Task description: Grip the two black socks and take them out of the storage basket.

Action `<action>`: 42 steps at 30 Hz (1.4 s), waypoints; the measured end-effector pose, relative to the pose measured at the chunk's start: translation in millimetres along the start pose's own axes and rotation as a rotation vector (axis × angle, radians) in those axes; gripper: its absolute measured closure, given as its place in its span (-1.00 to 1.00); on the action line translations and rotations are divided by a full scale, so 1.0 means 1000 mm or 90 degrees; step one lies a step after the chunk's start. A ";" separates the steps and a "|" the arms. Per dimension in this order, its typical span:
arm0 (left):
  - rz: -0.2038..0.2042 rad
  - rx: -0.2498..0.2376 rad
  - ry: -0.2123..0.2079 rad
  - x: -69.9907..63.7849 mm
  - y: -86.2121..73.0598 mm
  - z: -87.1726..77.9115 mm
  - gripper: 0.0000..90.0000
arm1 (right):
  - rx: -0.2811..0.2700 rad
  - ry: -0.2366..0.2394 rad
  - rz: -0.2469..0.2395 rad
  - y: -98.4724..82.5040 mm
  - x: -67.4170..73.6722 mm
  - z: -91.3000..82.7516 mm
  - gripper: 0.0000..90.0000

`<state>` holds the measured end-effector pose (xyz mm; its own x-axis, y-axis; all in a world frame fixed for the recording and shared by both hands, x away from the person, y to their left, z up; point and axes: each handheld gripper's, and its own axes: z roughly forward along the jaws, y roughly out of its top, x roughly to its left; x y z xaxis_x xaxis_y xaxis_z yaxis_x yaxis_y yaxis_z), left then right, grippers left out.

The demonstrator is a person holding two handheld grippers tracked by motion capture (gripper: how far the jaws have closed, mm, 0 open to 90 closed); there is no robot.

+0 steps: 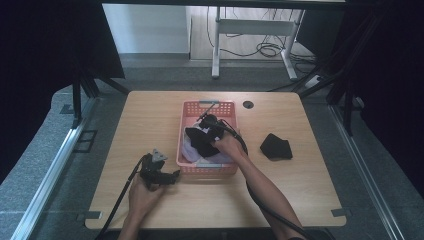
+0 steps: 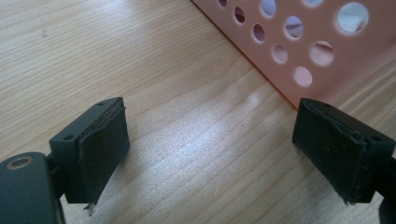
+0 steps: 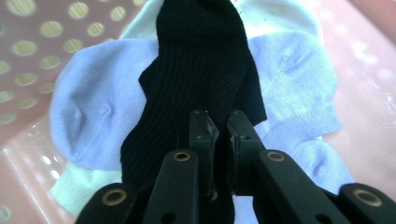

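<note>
Around the right gripper [image 3: 218, 140] stands the pink perforated basket [image 1: 186, 150], set on the wooden table [image 1: 150, 115]. Beneath that gripper lie pale lilac socks [image 3: 93, 107] and a whitish sock [image 3: 275, 18], with a black sock [image 3: 201, 60] draped over them; its jaws are pinched together on the near part of the black sock. To that gripper's right, out on the table, lies another black sock [image 1: 276, 146]. The left gripper [image 2: 212, 154] rests low over bare wood just beside the basket's wall, jaws spread wide with nothing between them.
</note>
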<state>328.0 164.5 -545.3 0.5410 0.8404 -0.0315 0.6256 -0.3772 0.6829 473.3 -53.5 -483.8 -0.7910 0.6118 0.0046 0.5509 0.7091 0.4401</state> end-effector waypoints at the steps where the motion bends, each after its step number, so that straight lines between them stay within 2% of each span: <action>1: 0.000 0.000 0.000 0.000 0.000 0.000 -0.77 | -0.007 0.002 -0.002 0.000 0.000 -0.002 0.86; 8: 0.000 0.000 0.000 0.000 0.000 0.000 -0.77 | -0.056 0.024 0.006 0.002 0.000 -0.023 0.86; 17: 0.000 -0.001 0.000 0.000 0.000 0.000 -0.77 | -0.109 0.040 -0.001 0.004 0.001 -0.052 0.86; 32: -0.001 -0.003 0.000 0.000 0.000 0.000 -0.77 | -0.178 0.034 -0.005 0.001 -0.005 -0.103 0.86; 42: -0.001 -0.003 0.000 0.000 0.000 0.000 -0.77 | -0.201 0.029 -0.006 -0.007 -0.009 -0.122 0.86</action>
<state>328.2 164.3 -545.4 0.5395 0.8414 -0.0323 0.6241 -0.3738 0.6862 444.4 -106.9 -377.3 -0.8109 0.5840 0.0365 0.4391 0.5662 0.6976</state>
